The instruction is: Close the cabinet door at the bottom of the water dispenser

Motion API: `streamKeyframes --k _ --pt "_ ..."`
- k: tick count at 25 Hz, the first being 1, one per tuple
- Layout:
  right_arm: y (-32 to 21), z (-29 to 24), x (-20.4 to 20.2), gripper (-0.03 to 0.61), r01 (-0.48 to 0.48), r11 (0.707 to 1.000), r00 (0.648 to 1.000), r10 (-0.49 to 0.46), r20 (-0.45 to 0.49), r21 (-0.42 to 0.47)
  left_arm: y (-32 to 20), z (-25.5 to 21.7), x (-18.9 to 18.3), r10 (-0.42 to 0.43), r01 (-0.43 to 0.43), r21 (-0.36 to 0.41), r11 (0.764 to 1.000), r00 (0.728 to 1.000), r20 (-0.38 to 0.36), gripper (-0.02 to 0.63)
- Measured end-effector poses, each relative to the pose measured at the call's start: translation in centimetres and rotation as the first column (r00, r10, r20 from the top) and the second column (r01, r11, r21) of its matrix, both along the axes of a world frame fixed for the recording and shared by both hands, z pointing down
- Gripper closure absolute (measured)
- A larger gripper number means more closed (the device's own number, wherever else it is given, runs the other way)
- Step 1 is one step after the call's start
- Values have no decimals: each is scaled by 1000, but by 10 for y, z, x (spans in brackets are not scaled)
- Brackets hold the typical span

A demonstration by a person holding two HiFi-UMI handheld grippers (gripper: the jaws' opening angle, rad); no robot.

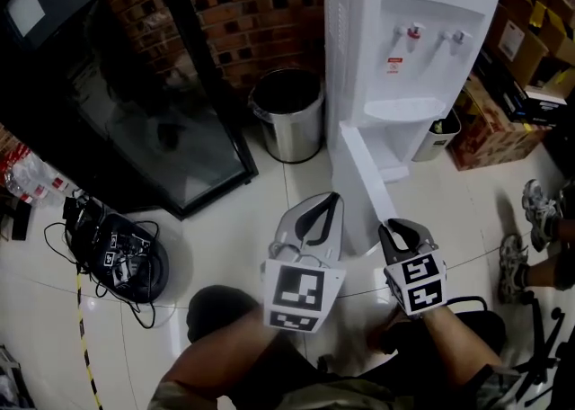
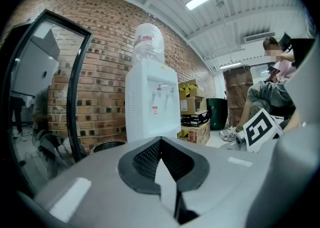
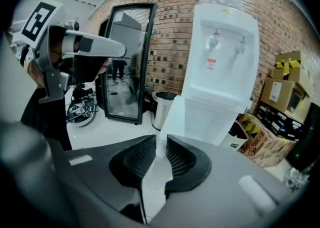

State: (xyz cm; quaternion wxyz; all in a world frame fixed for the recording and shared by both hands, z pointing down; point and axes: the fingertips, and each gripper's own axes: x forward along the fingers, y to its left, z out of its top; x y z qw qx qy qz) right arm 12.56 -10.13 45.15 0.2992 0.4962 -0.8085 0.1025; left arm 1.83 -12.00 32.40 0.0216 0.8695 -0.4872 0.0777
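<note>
The white water dispenser (image 1: pixel 422 31) stands against the brick wall; it also shows as the dispenser (image 2: pixel 150 107) and the dispenser (image 3: pixel 220 62) in the gripper views. Its bottom cabinet door (image 1: pixel 359 174) swings out towards me, free edge nearest. My left gripper (image 1: pixel 333 199) is shut and empty just left of the door; the left gripper (image 2: pixel 160 142) hides the door in its own view. My right gripper (image 1: pixel 402 230) is at the door's free end. The right gripper (image 3: pixel 161 144) keeps a narrow gap, with the door (image 3: pixel 172 117) edge at its mouth and no visible pressing.
A steel bin (image 1: pixel 289 111) stands left of the dispenser, and a black glass-door cabinet (image 1: pixel 135 102) beyond it. Cables and a round black device (image 1: pixel 126 260) lie on the floor at left. Cardboard boxes (image 1: pixel 490 125), a person's shoes (image 1: pixel 535 201) and a chair base (image 1: pixel 539 336) crowd the right.
</note>
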Motion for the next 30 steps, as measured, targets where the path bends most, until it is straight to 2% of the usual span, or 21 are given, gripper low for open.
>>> streamKeyframes --k 7,12,19,30 --pt "-8 1 28 520 -67 997 998 67 9 -43 -16 8 3 -3 3 -20 1000 1000 -4 614" --pt "-26 2 70 518 -187 979 982 186 -21 -83 -33 17 1 -10 10 -39 999 1000 -4 613" --pt "-64 2 131 522 -363 926 932 362 -29 -101 -63 37 -4 -29 29 -85 996 1000 -6 613" --pt "-143 3 201 577 -559 829 829 559 3 -20 -108 63 -7 -49 47 -135 990 999 -10 613"
